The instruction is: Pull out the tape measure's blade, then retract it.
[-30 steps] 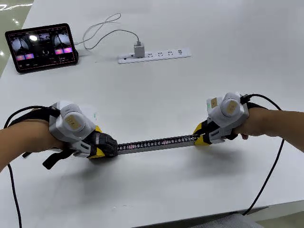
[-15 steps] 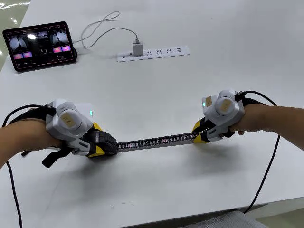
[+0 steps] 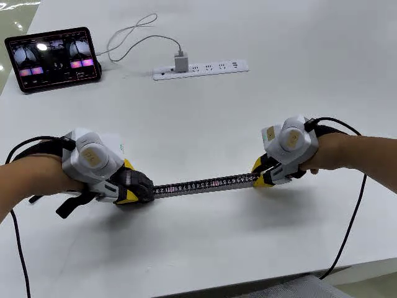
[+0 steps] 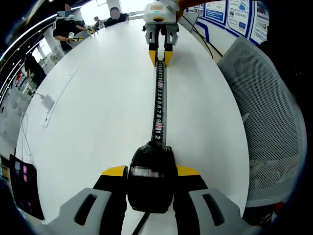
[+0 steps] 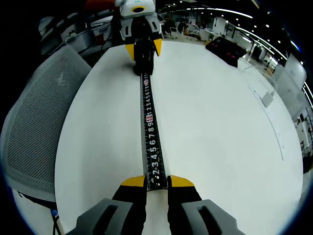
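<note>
The left gripper has its two yellow-tipped jaws closed on the black tape measure case, one jaw on each side. The case sits right between the jaws, down on the white table. The blade comes out of the front of the case. It runs straight ahead of the jaws, low over the table, with its numbers facing up. At its far end the right gripper pinches the tip. In the right gripper view, that gripper's jaws are close together and squeeze the end of the blade between their yellow tips. From there the blade stretches away to the case in the other gripper's jaws. A gray mesh chair stands by the table edge, off to one side of the blade. In the head view, a white power strip lies on the table beyond the blade, well apart from both grippers. A white charger is plugged into it. A thin cable loops from the charger to a tablet with a lit screen, farther off on the left gripper's side.
</note>
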`<state>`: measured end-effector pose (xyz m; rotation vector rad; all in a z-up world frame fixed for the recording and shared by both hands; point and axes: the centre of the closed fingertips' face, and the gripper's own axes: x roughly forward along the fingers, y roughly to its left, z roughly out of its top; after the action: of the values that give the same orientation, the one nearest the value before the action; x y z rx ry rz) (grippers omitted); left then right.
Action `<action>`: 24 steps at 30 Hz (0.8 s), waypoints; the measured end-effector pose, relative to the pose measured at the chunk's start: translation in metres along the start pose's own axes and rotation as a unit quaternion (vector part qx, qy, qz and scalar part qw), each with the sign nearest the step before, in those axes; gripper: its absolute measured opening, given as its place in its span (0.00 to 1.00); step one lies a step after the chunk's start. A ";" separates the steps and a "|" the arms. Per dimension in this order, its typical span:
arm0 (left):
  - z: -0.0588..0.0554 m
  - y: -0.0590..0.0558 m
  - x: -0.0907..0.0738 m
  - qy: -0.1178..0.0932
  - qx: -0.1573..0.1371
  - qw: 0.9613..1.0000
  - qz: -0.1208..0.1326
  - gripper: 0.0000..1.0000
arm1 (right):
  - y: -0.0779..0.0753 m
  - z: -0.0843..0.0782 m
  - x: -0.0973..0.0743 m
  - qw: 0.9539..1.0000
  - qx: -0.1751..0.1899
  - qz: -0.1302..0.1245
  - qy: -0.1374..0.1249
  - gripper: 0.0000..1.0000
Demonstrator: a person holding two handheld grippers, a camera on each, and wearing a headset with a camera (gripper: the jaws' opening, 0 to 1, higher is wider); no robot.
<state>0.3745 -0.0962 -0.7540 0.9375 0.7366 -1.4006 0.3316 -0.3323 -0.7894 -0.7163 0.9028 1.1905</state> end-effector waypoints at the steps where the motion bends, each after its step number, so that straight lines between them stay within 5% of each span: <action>1: 0.000 0.000 0.000 0.000 0.000 1.000 0.000 0.32 | 0.000 0.000 0.000 1.000 0.000 0.000 0.001 0.12; 7: 0.000 -0.001 -0.004 0.003 -0.013 1.000 -0.015 0.34 | -0.004 -0.002 0.001 1.000 -0.002 -0.003 0.009 0.14; 15: -0.008 0.008 -0.007 0.011 -0.017 1.000 0.000 0.43 | -0.010 -0.002 -0.001 1.000 0.007 -0.008 0.017 0.21; 24: -0.008 0.001 -0.009 0.003 -0.034 0.999 -0.016 0.56 | -0.004 -0.003 -0.004 0.999 0.031 0.003 0.038 0.23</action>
<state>0.3759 -0.0853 -0.7495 0.8802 0.8025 -1.3932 0.3341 -0.3379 -0.7870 -0.7136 1.0017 1.1413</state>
